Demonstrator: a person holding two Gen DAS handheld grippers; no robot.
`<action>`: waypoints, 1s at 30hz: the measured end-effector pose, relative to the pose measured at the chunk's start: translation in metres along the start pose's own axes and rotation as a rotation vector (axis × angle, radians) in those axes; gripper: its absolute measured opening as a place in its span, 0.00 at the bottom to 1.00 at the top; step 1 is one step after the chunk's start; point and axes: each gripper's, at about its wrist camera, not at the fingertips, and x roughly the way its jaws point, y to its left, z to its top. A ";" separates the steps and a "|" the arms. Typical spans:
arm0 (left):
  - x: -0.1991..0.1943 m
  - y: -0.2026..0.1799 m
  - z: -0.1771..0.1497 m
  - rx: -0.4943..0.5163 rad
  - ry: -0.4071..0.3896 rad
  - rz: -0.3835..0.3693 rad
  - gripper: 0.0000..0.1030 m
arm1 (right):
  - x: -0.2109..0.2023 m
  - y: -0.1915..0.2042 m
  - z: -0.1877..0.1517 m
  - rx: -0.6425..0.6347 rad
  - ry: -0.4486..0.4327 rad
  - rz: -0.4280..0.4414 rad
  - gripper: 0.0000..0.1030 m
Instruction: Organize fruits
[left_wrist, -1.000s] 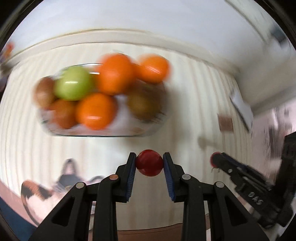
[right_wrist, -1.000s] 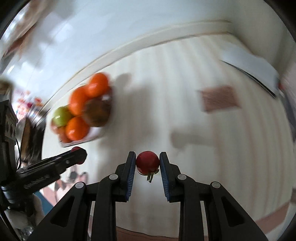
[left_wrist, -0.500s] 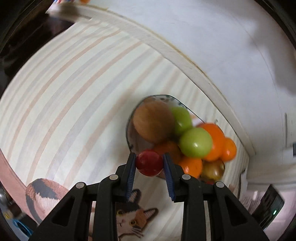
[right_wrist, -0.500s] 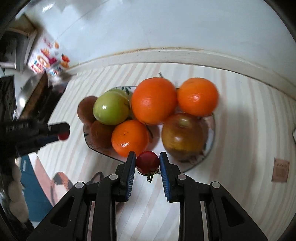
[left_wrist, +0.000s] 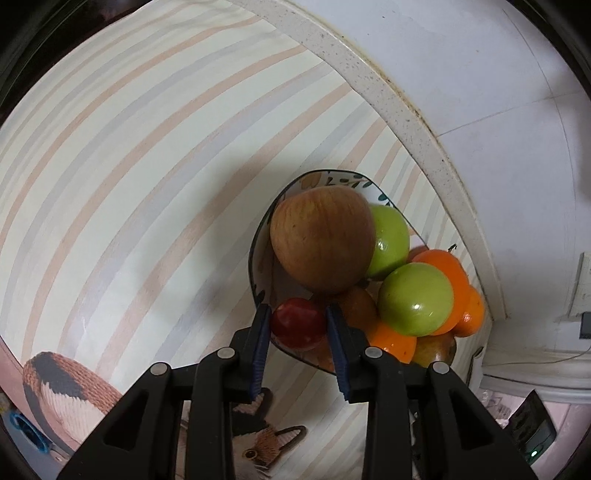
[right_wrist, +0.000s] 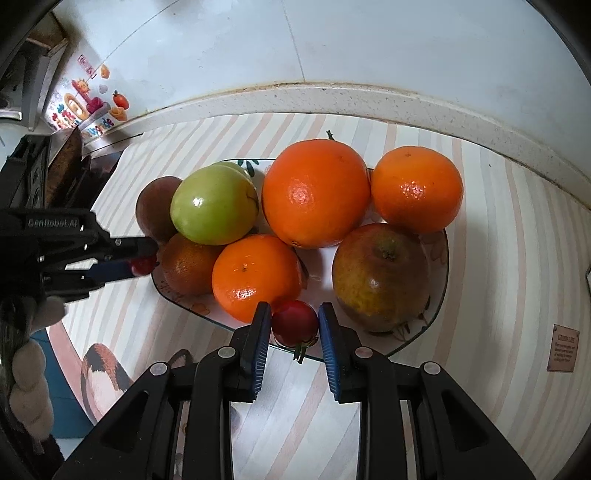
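We see both grippers at a plate (right_wrist: 441, 258) piled with fruit, which stands on a striped table (right_wrist: 517, 229) near the wall. Left gripper (left_wrist: 298, 325) pinches a small red tomato (left_wrist: 298, 323) between its blue pads, over the plate's near rim, just below a large brownish apple (left_wrist: 321, 238). Two green apples (left_wrist: 415, 299) and oranges (left_wrist: 456, 280) crowd beside it. Right gripper (right_wrist: 294, 325) pinches a second red tomato (right_wrist: 294, 322), stem hanging down, at the plate's front edge, between an orange (right_wrist: 256, 277) and a reddish-green apple (right_wrist: 380, 273). In the right wrist view we note the left gripper at the plate's left side.
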 end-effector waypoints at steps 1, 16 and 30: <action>-0.001 -0.001 0.000 0.007 -0.009 0.018 0.33 | -0.002 0.000 0.000 0.005 -0.008 -0.008 0.35; -0.044 -0.027 -0.043 0.214 -0.138 0.217 0.80 | -0.056 -0.014 -0.013 0.063 -0.038 0.000 0.92; -0.098 -0.058 -0.123 0.337 -0.304 0.362 0.80 | -0.131 -0.024 -0.023 0.003 -0.109 -0.039 0.96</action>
